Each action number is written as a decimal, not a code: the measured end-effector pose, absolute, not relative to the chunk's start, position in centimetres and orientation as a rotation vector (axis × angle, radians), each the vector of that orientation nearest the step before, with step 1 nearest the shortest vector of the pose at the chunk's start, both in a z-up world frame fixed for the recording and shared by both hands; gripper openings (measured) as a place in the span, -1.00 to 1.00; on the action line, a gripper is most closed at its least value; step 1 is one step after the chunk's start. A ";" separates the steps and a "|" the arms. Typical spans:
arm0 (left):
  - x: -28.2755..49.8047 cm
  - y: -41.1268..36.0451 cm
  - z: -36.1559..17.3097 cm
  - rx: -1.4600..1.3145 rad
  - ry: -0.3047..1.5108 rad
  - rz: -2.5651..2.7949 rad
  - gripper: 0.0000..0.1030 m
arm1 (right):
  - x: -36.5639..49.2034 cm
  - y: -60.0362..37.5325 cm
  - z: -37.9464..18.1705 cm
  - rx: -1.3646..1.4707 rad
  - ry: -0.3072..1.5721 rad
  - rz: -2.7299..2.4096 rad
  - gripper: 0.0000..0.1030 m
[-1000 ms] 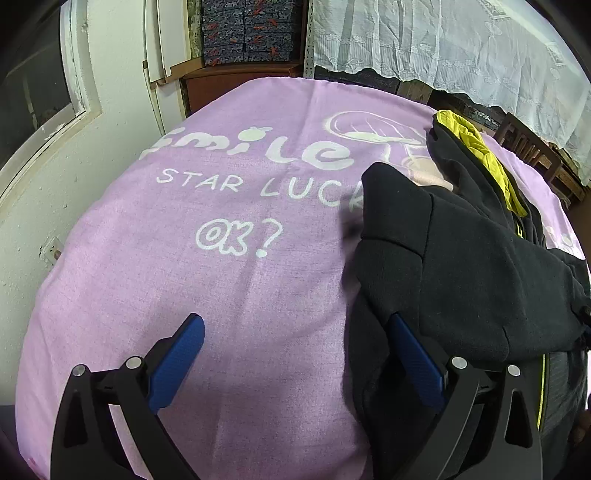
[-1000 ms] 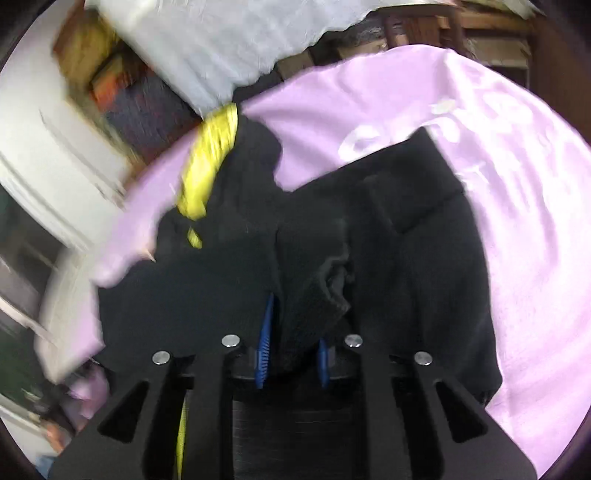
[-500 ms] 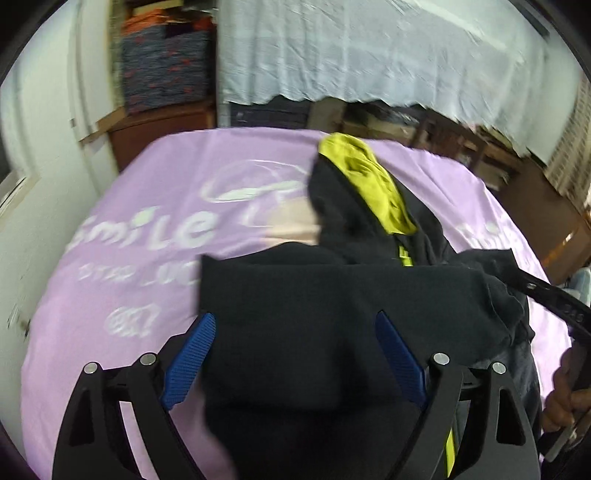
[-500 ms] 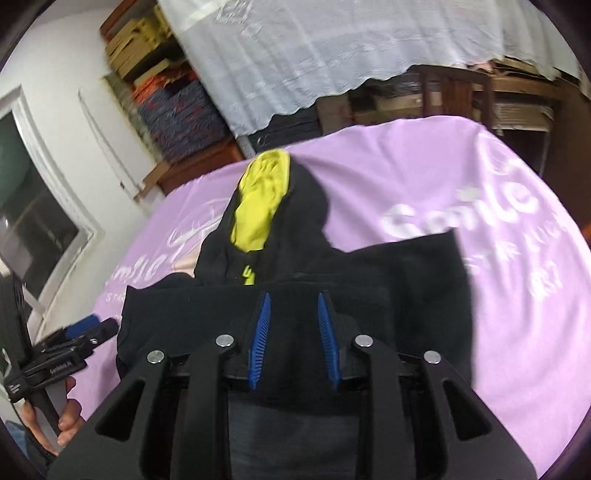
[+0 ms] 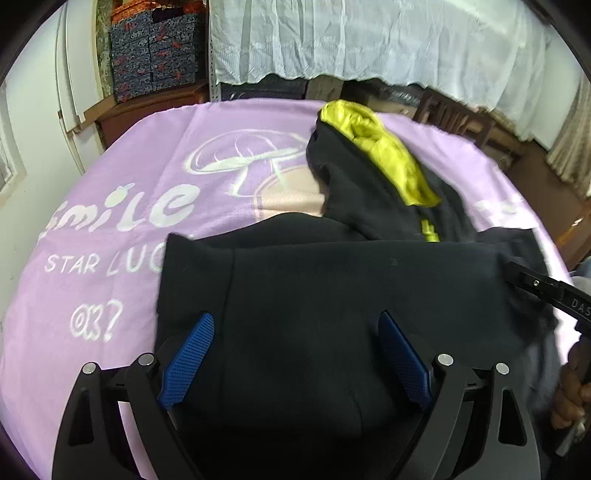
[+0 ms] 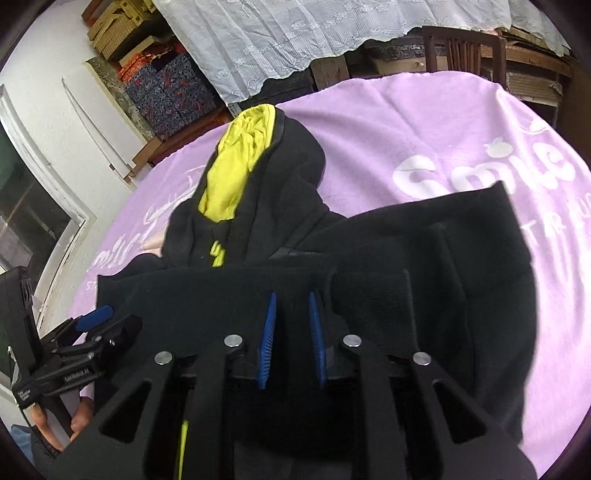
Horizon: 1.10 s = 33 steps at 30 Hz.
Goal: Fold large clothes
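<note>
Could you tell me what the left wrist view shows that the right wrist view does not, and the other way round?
Only the left wrist view shows the left gripper from behind, jaws wide apart over the black hoodie, and the blanket's mushroom print in full. Only the right wrist view shows the right gripper with its jaws narrowed onto a fold of hoodie fabric, and the window at the left. Both share the hoodie, its yellow hood lining, the purple blanket, the lace curtain and the patterned boxes.

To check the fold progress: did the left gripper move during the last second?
Yes. The left gripper swung right across the purple blanket: the "OK?" print, earlier ahead between its fingers, now lies off to its left, and the black hoodie fills the gap.
</note>
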State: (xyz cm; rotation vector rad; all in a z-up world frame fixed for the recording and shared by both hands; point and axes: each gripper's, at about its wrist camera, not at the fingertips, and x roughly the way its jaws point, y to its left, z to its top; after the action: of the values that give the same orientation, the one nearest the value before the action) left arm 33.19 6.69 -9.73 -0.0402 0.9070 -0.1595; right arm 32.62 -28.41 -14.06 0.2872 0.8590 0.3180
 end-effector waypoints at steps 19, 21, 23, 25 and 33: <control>31.8 9.5 -11.2 -0.108 0.970 -0.127 0.93 | 30.0 -29.2 -15.6 0.458 0.956 0.446 -0.54; 31.8 9.5 -11.2 -0.111 0.968 -0.121 0.93 | 30.5 -28.9 -13.9 0.425 0.912 0.424 -0.22; 31.9 9.4 -11.2 -0.112 0.967 -0.115 0.93 | 32.0 -28.4 -12.0 0.400 0.877 0.398 0.04; 32.0 9.2 -11.2 -0.112 0.967 -0.111 0.93 | 34.0 -27.9 -10.5 0.367 0.867 0.381 0.08; 32.3 9.1 -11.2 -0.113 0.966 -0.093 0.93 | 44.9 -25.0 -8.7 0.211 0.866 0.222 0.08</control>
State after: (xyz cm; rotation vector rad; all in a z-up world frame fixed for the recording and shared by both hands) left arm 32.32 9.05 -11.21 -0.1127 0.9664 -0.0934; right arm 44.93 -24.98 -8.72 0.2110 0.8659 0.2221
